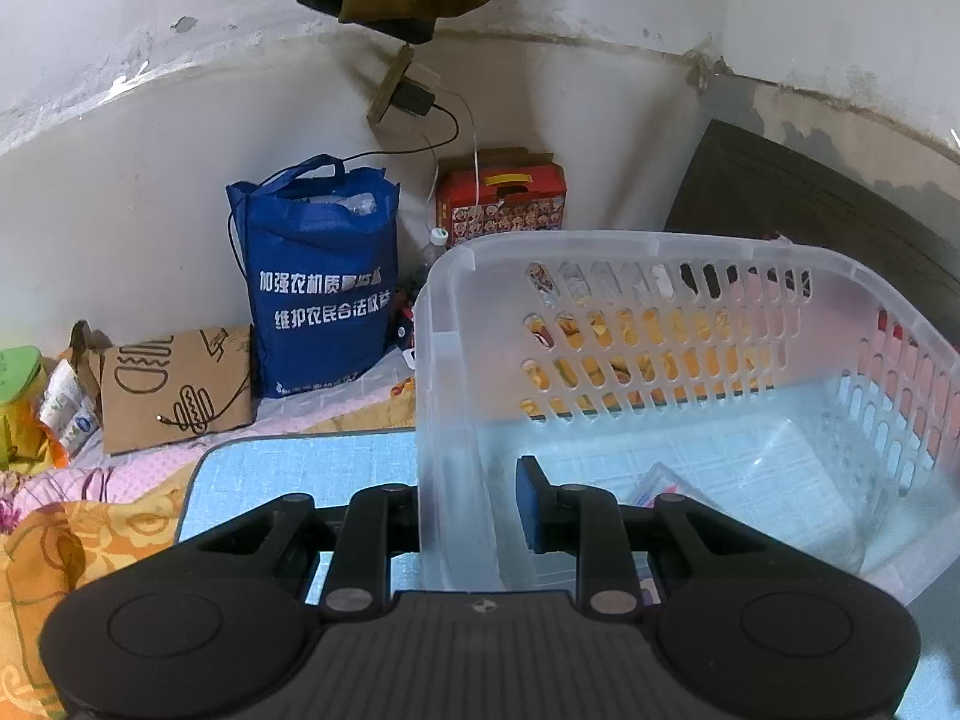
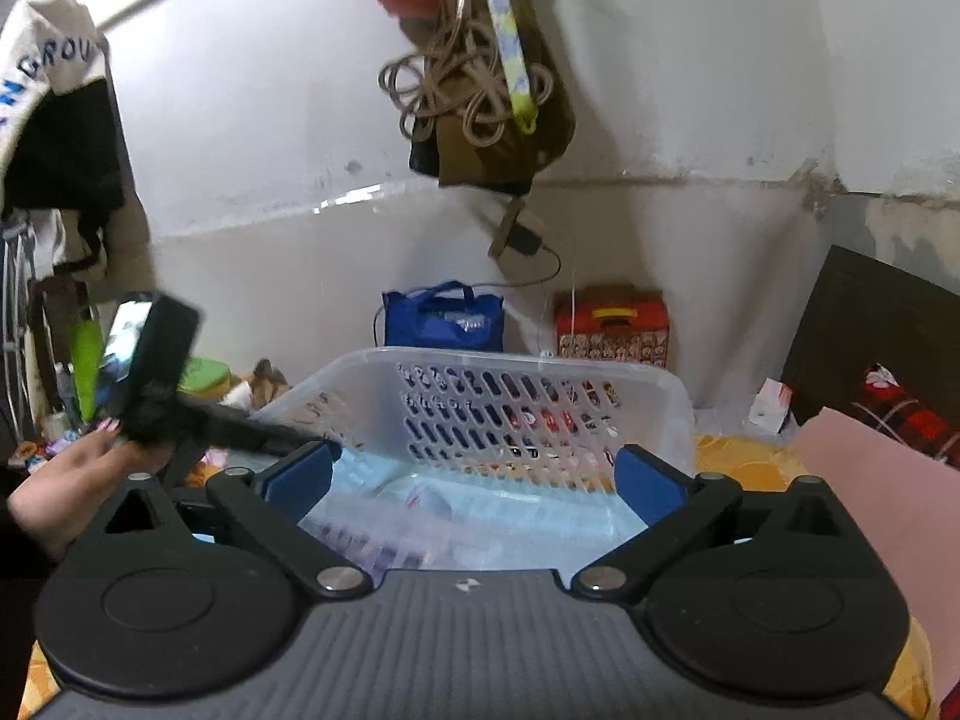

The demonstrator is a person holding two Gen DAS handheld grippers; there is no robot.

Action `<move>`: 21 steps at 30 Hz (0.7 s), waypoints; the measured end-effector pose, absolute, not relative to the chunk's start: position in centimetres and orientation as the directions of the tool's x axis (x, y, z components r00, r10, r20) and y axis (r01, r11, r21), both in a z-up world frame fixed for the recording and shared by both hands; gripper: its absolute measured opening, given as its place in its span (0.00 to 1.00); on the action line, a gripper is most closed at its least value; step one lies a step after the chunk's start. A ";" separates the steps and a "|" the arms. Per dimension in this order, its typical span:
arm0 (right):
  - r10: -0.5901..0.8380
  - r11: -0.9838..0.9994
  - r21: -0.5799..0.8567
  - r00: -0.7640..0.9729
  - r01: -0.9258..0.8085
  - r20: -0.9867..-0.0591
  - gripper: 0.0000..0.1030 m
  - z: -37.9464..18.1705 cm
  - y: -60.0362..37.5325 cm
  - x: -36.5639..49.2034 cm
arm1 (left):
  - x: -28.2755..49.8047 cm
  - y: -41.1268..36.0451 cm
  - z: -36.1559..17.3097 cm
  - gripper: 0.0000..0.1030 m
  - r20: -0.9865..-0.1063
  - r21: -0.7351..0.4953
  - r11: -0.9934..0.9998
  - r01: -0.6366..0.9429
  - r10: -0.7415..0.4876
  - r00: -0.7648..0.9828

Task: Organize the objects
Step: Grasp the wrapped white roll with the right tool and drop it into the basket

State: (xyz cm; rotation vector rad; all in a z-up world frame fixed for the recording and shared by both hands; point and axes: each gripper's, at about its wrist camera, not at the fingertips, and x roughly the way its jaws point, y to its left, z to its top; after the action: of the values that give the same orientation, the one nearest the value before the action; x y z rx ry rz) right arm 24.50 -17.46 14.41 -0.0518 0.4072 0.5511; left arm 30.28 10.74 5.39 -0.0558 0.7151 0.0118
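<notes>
A clear plastic basket (image 1: 600,243) with slotted walls stands on a light blue mat (image 1: 300,480). My left gripper (image 1: 468,510) straddles its near left wall, one finger outside and one blue pad (image 1: 531,504) inside, shut on that wall. Flat clear packets (image 1: 666,483) lie on the basket floor. In the right wrist view the same basket (image 2: 540,360) is straight ahead, and my right gripper (image 2: 474,474) hangs open and wide over its near side with nothing between the pads. A person's hand (image 2: 66,480) holds the left gripper (image 2: 288,435) at the basket's left corner.
Against the wall stand a blue tote bag (image 1: 324,300), a red carton (image 1: 501,204) and a brown paper bag (image 1: 174,390). A dark board (image 1: 810,204) leans at the right. A pink sheet (image 2: 870,480) lies right of the basket. A bag with ropes (image 2: 480,90) hangs overhead.
</notes>
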 end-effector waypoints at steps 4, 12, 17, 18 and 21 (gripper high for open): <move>0.474 0.863 0.065 0.760 -0.501 -0.444 1.00 10.5 -18.3 22.0 | 30.2 10.9 5.3 0.28 -0.648 -0.066 0.997 -0.033 -0.018 0.761; 0.542 0.821 0.147 0.672 -0.552 -0.506 0.96 5.1 -17.0 18.8 | 30.2 10.9 5.4 0.28 -0.651 -0.058 0.998 -0.025 -0.019 0.758; 0.548 0.801 0.116 0.642 -0.587 -0.536 0.94 3.7 -15.2 18.3 | 30.3 10.8 5.4 0.29 -0.651 -0.057 0.998 -0.029 -0.015 0.759; 0.546 0.802 0.117 0.638 -0.586 -0.543 0.94 3.3 -15.0 18.4 | 30.3 10.8 5.4 0.29 -0.651 -0.057 0.998 -0.028 -0.016 0.759; 0.541 0.802 0.112 0.632 -0.587 -0.555 0.92 2.6 -14.6 18.1 | 30.2 10.9 5.5 0.29 -0.653 -0.059 0.998 -0.023 -0.022 0.757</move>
State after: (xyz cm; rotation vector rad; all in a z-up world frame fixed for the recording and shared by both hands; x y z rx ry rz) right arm 18.15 -14.65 2.58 -0.0818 0.6074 0.6462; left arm 30.24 10.91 5.46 -0.0651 0.7116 0.0007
